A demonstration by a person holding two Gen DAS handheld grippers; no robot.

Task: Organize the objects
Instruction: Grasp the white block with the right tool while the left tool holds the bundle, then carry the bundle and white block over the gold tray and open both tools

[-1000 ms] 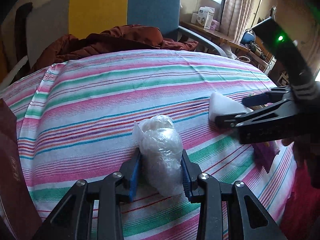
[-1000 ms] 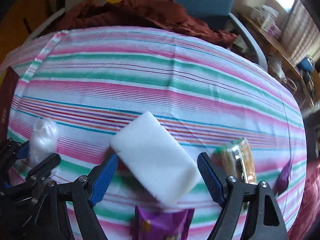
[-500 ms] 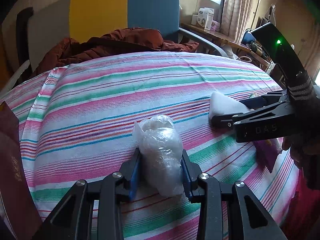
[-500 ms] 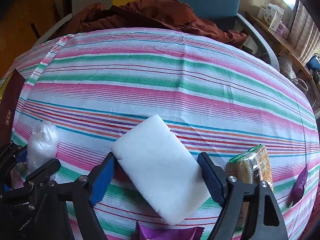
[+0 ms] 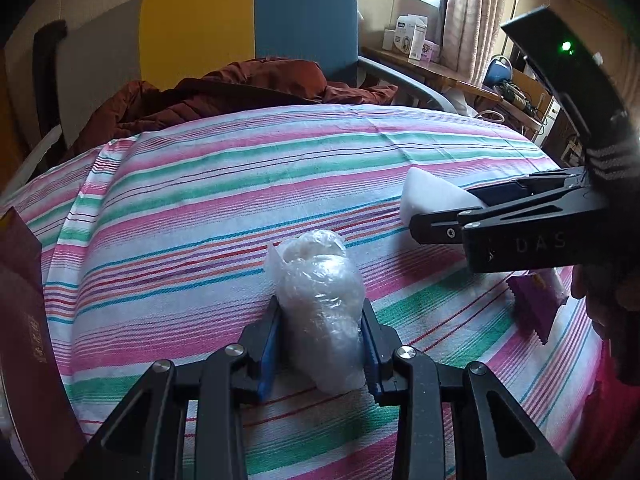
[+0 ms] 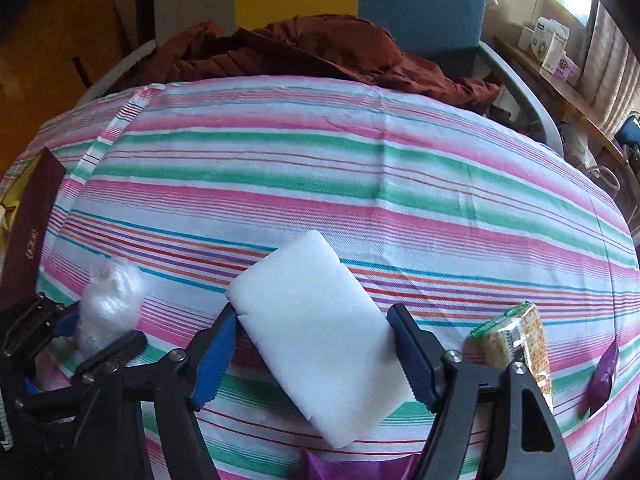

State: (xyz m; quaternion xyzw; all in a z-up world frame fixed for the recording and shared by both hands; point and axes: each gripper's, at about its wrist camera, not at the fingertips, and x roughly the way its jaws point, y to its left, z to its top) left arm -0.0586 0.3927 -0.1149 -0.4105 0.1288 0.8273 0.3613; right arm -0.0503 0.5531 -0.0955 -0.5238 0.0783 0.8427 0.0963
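The left gripper (image 5: 320, 344) is clamped on a crumpled clear plastic bag (image 5: 320, 312), blue pads pressing both its sides; the bag's long axis runs away from the camera, its puffed open end pointing toward the far edge of the pink-and-green striped tablecloth (image 5: 240, 184). The right gripper (image 6: 316, 356) straddles a white rectangular foam block (image 6: 316, 340); its jaws are closing, the block between them with the pads at its sides. The block lies near the cloth's near edge, long axis slanting from far-left to near-right. A packet of biscuits (image 6: 516, 340) lies just to its right, a purple wrapper (image 6: 604, 376) nearer the right edge, and a dark red book (image 5: 24, 320) at the left edge
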